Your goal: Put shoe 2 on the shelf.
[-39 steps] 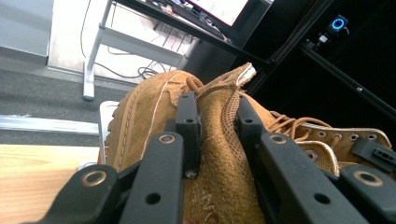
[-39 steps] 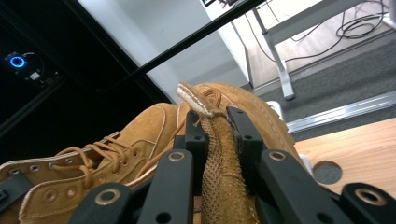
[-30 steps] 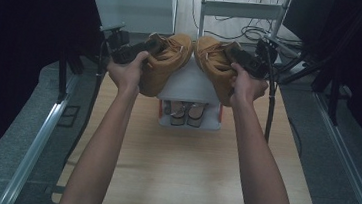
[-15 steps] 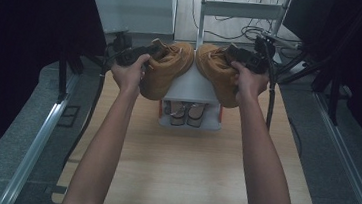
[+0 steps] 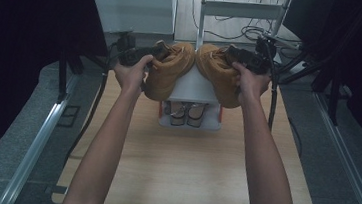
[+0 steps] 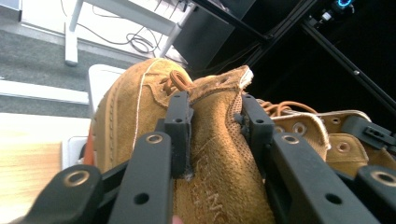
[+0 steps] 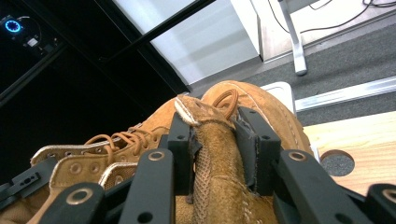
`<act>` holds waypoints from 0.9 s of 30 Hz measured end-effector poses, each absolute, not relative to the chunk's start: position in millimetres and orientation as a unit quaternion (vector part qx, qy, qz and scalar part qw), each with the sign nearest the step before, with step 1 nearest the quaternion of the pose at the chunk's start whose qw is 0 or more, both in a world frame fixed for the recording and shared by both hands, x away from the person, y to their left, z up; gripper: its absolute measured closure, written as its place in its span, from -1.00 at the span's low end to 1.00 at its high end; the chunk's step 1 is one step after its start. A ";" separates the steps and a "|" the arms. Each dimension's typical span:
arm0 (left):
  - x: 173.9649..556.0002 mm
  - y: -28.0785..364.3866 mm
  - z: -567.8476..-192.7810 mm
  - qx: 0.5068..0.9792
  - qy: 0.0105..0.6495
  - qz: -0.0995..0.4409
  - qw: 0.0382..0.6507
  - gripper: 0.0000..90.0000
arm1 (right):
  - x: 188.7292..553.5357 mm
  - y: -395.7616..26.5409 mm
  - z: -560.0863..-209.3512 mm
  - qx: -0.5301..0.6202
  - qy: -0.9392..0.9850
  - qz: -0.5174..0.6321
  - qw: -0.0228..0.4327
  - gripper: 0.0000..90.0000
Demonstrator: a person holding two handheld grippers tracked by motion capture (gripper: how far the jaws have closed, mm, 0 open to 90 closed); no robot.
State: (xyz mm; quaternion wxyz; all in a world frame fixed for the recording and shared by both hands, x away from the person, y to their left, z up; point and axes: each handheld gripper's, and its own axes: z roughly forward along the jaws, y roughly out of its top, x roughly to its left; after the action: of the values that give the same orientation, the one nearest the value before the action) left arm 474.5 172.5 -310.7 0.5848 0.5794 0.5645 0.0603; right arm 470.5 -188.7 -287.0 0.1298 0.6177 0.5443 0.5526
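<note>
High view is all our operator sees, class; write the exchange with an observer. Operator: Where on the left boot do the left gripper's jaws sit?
Observer: The left gripper clamps the left boot across its suede collar, just behind the top lace loop. Its jaws have just been opening a little, with the suede between them.
Operator: And the right gripper?
Observer: The right gripper pinches the right boot at its folded collar edge, with a pad pressing each side. Its jaws have just been opening too.
</note>
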 end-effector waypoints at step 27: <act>449.9 199.5 -290.2 0.613 0.500 0.101 0.603 -0.13 | 450.3 -216.1 -272.7 0.552 0.583 0.574 0.162 0.15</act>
State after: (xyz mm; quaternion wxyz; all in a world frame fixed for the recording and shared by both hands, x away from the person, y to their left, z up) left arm 449.9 199.5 -290.2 0.6030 0.6130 0.5004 0.1012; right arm 450.3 -216.1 -272.7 0.1619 0.5520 0.5826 0.5741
